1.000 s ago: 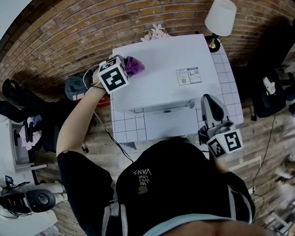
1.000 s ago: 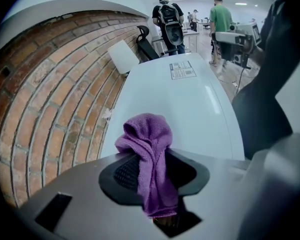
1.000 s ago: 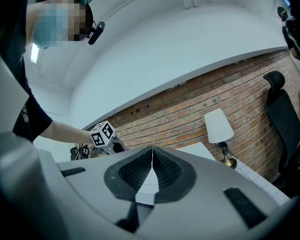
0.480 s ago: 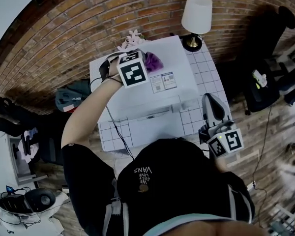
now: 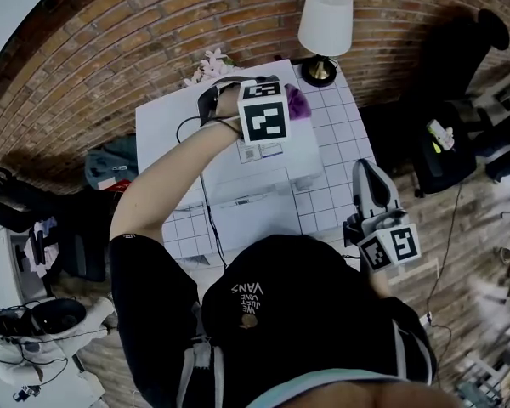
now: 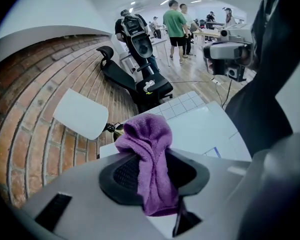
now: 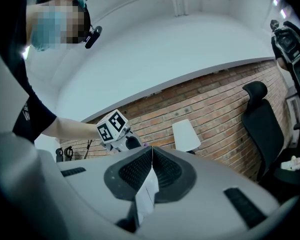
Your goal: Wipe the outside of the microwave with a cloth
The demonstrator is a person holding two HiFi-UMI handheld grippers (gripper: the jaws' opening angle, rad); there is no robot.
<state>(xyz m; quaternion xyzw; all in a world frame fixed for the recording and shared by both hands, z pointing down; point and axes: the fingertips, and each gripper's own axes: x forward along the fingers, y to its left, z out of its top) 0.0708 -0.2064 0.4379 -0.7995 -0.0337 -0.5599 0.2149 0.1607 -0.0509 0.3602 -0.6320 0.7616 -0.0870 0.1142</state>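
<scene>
The left tool [image 5: 291, 107] reaches out over the right rear part of the microwave [image 5: 166, 138], its jaws pinching a purple cloth [image 5: 298, 102]. In the left gripper view the cloth [image 6: 151, 156] is bunched between the dark pads [image 6: 125, 173], with a rounded fold sticking out past the tips above the white top of the microwave [image 6: 205, 129]. Whether the cloth touches that top cannot be told. The microwave stands on a white tiled tabletop [image 5: 344, 147] against a brick wall [image 5: 110, 49]. A lamp [image 5: 325, 22] with a white shade stands on the tabletop's rear right corner, just beside the cloth. Pink flowers [image 5: 211, 63] lie behind the microwave at the wall. A sticker [image 5: 270, 150] shows on the microwave top, just under the left tool's marker cube. The right tool [image 5: 365, 179] is held near the person's body, off the front right corner of the tabletop and well apart from the microwave. In the right gripper view its jaws are pressed together with nothing between them [image 7: 151, 165], and it points toward the wall, the lamp [image 7: 185, 135] and the left tool [image 7: 121, 136].
</scene>
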